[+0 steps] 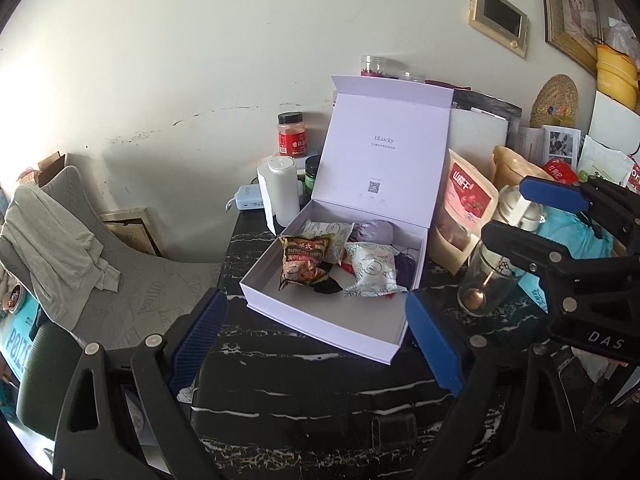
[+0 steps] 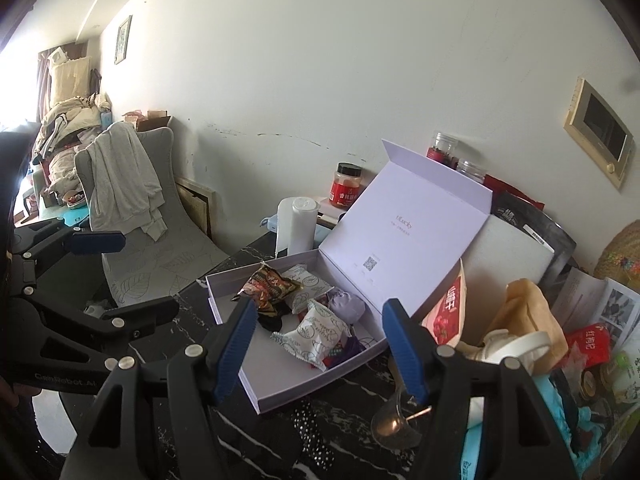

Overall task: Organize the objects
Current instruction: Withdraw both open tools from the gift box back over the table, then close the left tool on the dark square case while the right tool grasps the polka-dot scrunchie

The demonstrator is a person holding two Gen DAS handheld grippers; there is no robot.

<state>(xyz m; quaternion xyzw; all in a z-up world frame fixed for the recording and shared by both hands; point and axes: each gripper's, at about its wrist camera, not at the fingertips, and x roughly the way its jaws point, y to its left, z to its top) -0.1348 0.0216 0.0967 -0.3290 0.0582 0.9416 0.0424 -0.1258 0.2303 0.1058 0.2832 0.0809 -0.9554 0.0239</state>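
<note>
Snacks sit loose in the tray of the white gift box [image 1: 320, 308], which rests on the dark marbled table [image 1: 300, 400] with its hinged lid [image 1: 384, 152] propped upright at the back, so the contents stay reachable from your side. Among them, a brown spicy-snack packet [image 1: 301, 258] lies toward the left, two white leaf-printed pouches [image 1: 370, 270] toward the middle, and a lilac pouch [image 1: 372, 231] against the back wall. Your left gripper [image 1: 316, 340] hangs before the box's near edge, blue pads spread wide with nothing between them. Your right gripper [image 2: 320, 344] is likewise released and empty, its pads framing the tray from the other side without touching it. Both appear to stand clear of the box, which suggests the packing step is done and the lid is next. Just right of the box, a red-labelled stand-up pouch [image 1: 466, 200] leans close, and a clear glass [image 1: 486, 280] holding a spoon stands near the corner; mind both if you swing the lid down.
</note>
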